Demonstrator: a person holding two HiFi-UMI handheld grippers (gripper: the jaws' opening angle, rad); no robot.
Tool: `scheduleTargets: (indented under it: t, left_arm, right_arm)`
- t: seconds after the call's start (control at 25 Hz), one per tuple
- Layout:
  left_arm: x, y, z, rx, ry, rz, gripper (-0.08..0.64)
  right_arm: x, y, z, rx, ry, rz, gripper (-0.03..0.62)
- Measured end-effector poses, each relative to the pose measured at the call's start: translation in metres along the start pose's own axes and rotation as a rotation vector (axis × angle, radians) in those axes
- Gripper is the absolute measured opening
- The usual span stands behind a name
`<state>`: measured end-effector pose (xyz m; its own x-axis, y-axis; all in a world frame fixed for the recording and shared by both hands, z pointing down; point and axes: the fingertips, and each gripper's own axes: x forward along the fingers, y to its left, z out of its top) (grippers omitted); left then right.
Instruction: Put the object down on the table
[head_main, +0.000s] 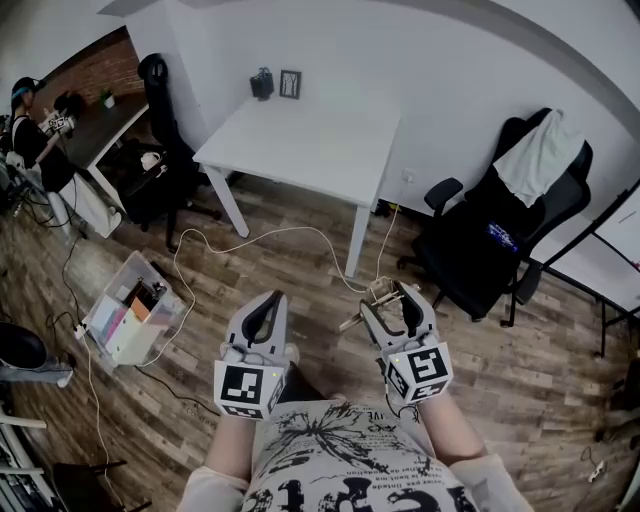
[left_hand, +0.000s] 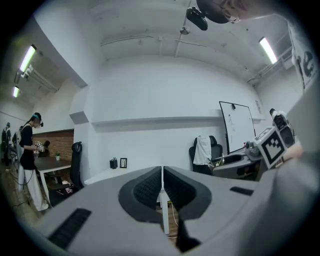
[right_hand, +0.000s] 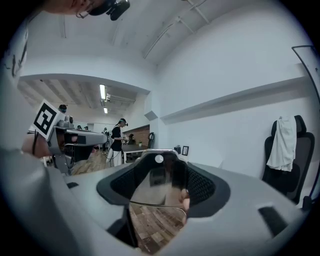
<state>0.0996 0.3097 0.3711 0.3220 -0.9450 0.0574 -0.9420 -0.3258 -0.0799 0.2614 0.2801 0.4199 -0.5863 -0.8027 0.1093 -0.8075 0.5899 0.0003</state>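
Holding glossy object in wide-spread right gripper; left gripper closed, empty.

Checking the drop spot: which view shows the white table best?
Head view: the white table shows its whole top and two legs. Left gripper view shows only an edge and one leg past the shut left tongs. Right gripper view: a thin far sliver.

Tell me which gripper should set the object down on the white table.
Right. The right gripper holds the glossy object between its jaws; the left gripper is shut and empty. The white table stands ahead of both.
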Motion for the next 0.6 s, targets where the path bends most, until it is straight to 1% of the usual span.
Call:
scheduleTargets:
  t: [0.16,0.28,0.4,0.6]
  left_arm:
    - [0.003,0.012,-0.010,-0.012,0.014,0.001,0.012]
    - [0.013,0.027,-0.017,-0.009,0.020,0.000,0.012]
    - [0.027,0.054,-0.024,-0.008,0.023,0.003,0.012]
    - [0.057,0.111,-0.027,-0.031,0.019,0.016,0.012]
  right_arm:
    - [0.011,0.001,-0.003,0.040,0.016,-0.012,0.279]
    - [0.030,-0.002,-0.007,0.057,0.030,-0.028,0.279]
    - [0.059,0.000,-0.010,0.063,0.046,-0.037,0.279]
    - [0.122,0.006,-0.004,0.059,0.063,-0.034,0.279]
